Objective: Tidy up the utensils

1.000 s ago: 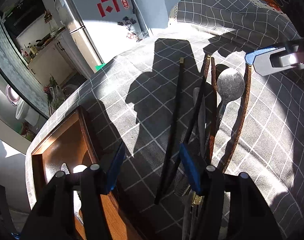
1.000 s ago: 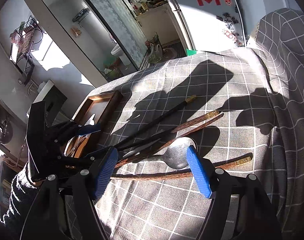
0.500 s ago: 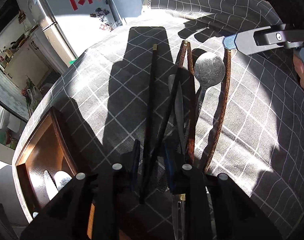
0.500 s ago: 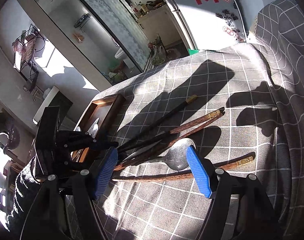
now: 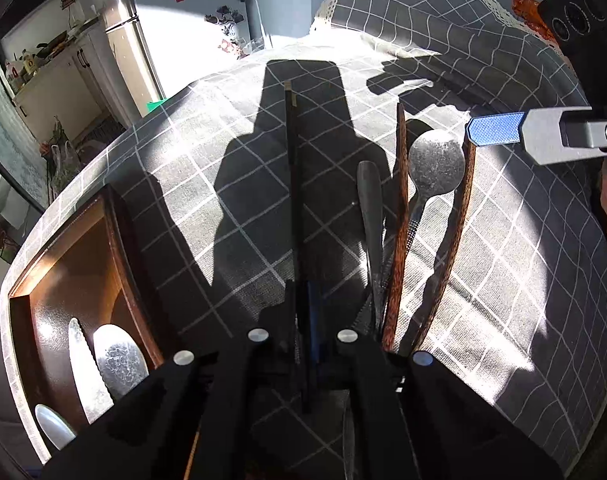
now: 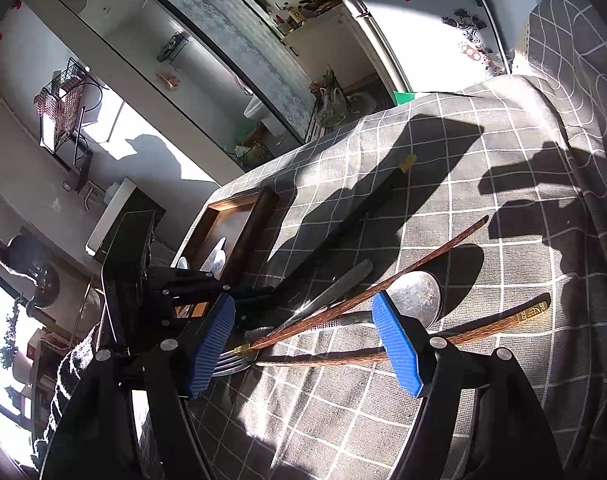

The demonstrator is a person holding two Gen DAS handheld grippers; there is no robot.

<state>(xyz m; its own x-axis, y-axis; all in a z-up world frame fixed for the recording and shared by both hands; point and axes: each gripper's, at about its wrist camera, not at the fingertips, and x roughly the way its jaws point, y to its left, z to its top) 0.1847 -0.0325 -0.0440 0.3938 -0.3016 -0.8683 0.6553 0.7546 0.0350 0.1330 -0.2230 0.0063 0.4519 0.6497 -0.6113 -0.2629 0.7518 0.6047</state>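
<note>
The black chopsticks [image 5: 293,184] lie lengthwise on the checked cloth of the counter [image 5: 515,288], their near ends clamped between the jaws of the left gripper [image 5: 303,344], likely so they can be carried as a pair to the wooden tray [image 5: 121,240] just to the left, where a knife and spoons already lie. Beside them wait a fork handle [image 5: 369,200], brown chopsticks [image 5: 399,220] and a spoon [image 5: 435,168]. The right gripper [image 6: 307,340] hovers over these, jaws spread, holding nothing.
</note>
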